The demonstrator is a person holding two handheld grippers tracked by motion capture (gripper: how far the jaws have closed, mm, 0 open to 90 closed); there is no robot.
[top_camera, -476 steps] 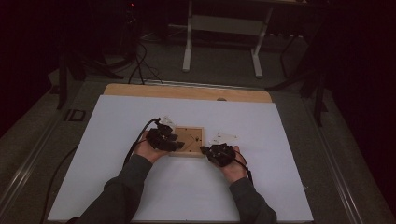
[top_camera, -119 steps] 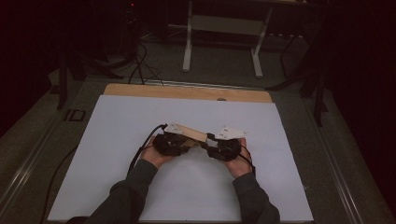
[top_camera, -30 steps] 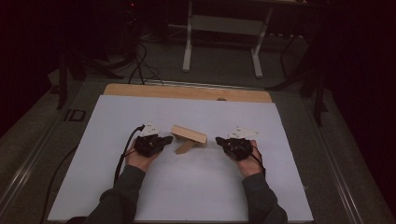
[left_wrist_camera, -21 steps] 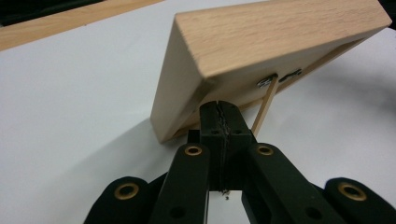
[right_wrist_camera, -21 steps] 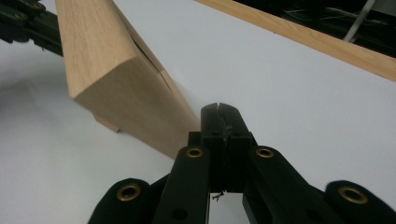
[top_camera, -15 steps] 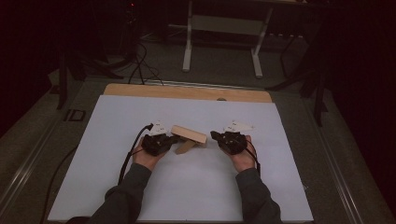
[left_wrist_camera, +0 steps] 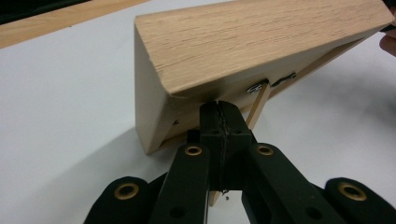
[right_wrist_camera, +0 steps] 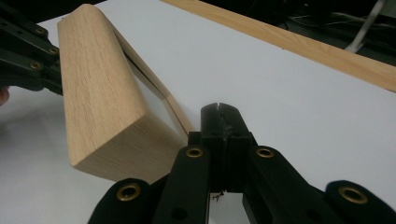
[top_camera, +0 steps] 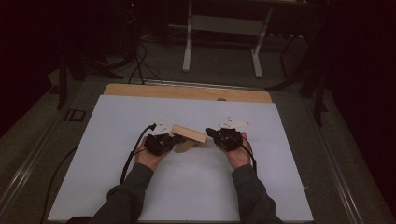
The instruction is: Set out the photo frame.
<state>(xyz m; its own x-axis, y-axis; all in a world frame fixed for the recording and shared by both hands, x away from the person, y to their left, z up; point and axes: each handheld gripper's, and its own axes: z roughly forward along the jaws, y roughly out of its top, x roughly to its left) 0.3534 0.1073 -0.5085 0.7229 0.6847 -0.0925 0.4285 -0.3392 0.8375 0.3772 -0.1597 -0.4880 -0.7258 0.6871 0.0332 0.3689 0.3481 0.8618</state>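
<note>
A wooden picture frame (top_camera: 188, 136) is seen propped on the white sheet (top_camera: 116, 121) covering the desk (top_camera: 187, 92), near its middle, between the two grippers. In the high view its long axis runs left to right, tilted slightly down toward the right. The left gripper view reveals what the high view hides: the frame's underside, with metal clips (left_wrist_camera: 271, 84) and a thin wooden stand strut (left_wrist_camera: 258, 106). The left gripper (left_wrist_camera: 219, 109) is fully closed, its tips at the strut; whether anything is pinched cannot be told. The right gripper (right_wrist_camera: 219, 112) is closed on nothing, just beside the frame's end (right_wrist_camera: 126, 144).
</note>
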